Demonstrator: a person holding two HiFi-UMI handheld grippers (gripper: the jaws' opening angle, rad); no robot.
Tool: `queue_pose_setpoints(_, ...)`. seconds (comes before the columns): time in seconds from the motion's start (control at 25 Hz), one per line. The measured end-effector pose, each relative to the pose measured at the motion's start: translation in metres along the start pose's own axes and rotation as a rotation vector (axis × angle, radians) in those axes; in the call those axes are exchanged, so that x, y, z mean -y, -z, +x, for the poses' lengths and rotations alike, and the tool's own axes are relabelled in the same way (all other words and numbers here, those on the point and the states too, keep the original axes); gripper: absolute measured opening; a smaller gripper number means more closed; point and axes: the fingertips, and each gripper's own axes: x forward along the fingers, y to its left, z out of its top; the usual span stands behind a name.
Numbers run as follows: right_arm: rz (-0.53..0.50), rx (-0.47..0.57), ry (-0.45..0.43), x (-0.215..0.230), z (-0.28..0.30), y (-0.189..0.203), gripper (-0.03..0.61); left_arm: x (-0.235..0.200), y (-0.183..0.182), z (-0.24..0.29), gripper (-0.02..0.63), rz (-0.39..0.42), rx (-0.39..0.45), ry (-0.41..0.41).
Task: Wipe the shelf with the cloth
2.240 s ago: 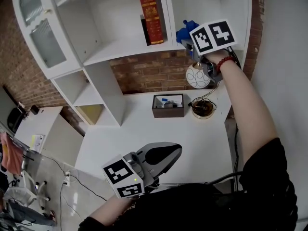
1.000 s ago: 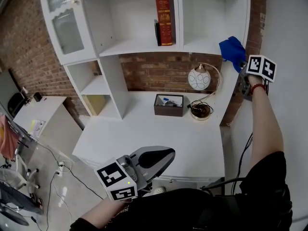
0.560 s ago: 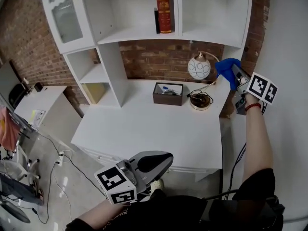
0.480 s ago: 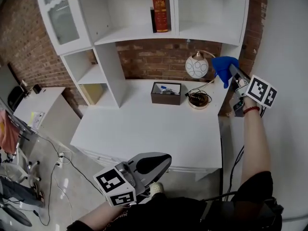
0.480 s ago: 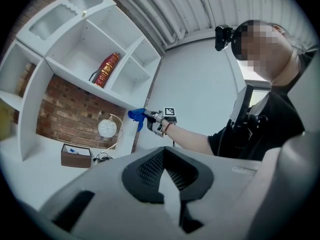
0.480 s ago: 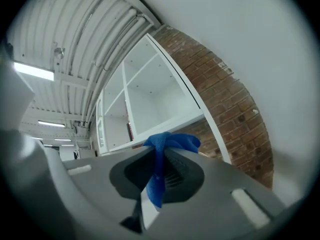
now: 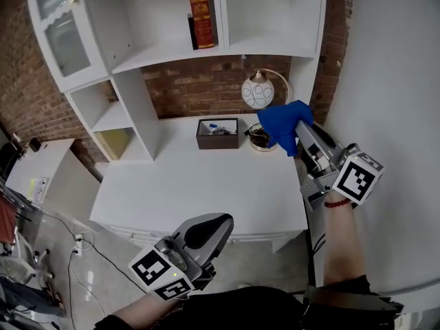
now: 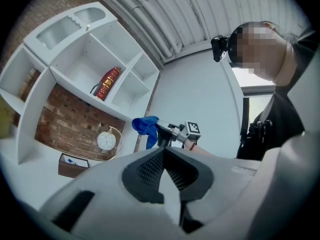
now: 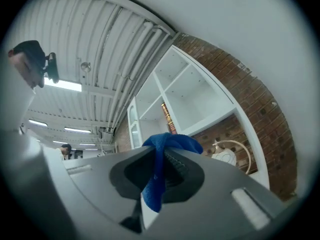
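Head view: my right gripper (image 7: 301, 128) is clamped on the blue cloth (image 7: 280, 124), below and right of the shelf (image 7: 172, 55), which lies up and forward of the fingers. My left gripper (image 7: 210, 227) sits well below the shelf, the farther one. Left gripper view: jaws pressed together, nothing between. Right gripper view: cloth pinched mid-fold, long axis hanging downward, shelf ahead.

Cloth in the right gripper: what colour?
Solid blue; the cloth shows best in the head view.

Head view steeply down over the desk (image 7: 199, 184); both gripper views upward past their jaws, shelf (image 7: 159, 58) common to all
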Motion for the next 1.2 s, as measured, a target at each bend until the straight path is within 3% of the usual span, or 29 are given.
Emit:
queue_pose_setpoints(0.36, -0.079, -0.108, 0.063, -0.115, -0.017, 0.073, 0.031, 0.026, -0.021, -0.078, 0.003, -0.004, 0.005, 0.091)
queue_pose_setpoints(0.68, -0.099, -0.119, 0.107, -0.241, -0.033, 0.119, 0.031, 0.051, -0.047, -0.196, 0.003, 0.056, 0.091, 0.108)
queue_pose_setpoints(0.92, -0.165, -0.131, 0.099, -0.342, -0.04, 0.151, 0.031, 0.071, -0.053, -0.276, 0.003, 0.028, 0.096, 0.148)
queue_pose_setpoints(1.2, -0.098, -0.165, 0.117, -0.41, -0.065, 0.189, 0.032, 0.108, -0.05, -0.323, 0.003, 0.015, 0.096, 0.221)
